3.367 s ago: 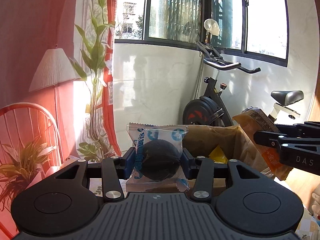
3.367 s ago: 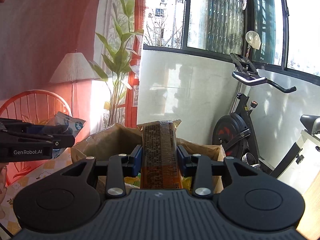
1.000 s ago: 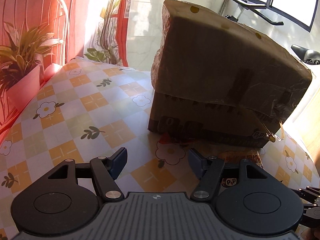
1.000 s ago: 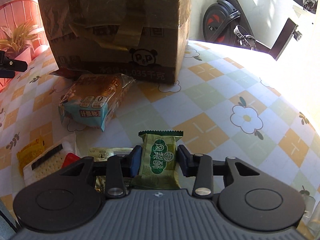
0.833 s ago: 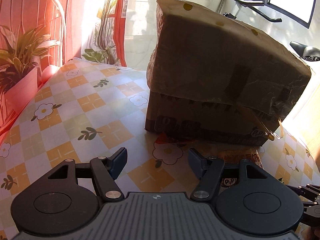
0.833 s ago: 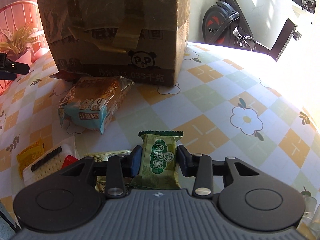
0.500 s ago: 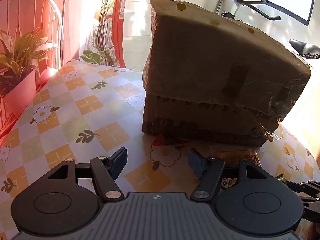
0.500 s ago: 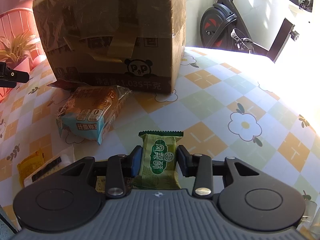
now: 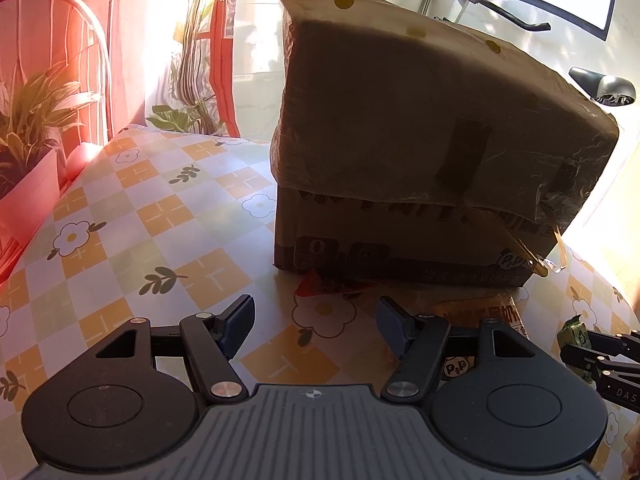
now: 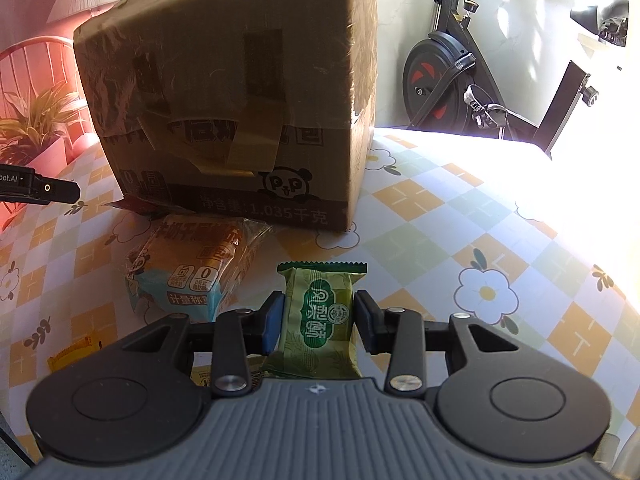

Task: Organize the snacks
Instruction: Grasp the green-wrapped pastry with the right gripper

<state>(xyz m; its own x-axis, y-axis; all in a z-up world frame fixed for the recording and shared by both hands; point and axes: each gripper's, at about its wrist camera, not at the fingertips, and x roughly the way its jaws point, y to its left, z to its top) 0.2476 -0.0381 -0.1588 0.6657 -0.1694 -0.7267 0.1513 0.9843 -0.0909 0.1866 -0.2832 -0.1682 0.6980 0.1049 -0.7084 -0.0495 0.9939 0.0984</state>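
The green snack packet (image 10: 322,316) is sitting upright between the pads of my right gripper (image 10: 318,318), which is pinching it by its 2 long sides, lifted over the table's near part in front of the cardboard box (image 10: 240,92). I am judging it light and soft, a crinkly film wrapper around something crumbly, so I am keeping the squeeze gentle and on the padded middle, not on the serrated seals. My left gripper (image 9: 316,326) is hanging with its jaws wide apart and nothing between them, over the floral tablecloth (image 9: 168,216) close to the box's lower left corner. A bagged bread loaf (image 10: 188,268) is lying against the box's front, a red wrapper (image 9: 324,286) is poking out from under the box, and a yellow packet (image 10: 76,350) is resting toward the table's near left edge. The cloth is looking smooth and glossy in hard sunlight. An exercise bike (image 10: 472,84) is standing beyond the far right edge, a potted plant (image 9: 28,132) beyond the left.
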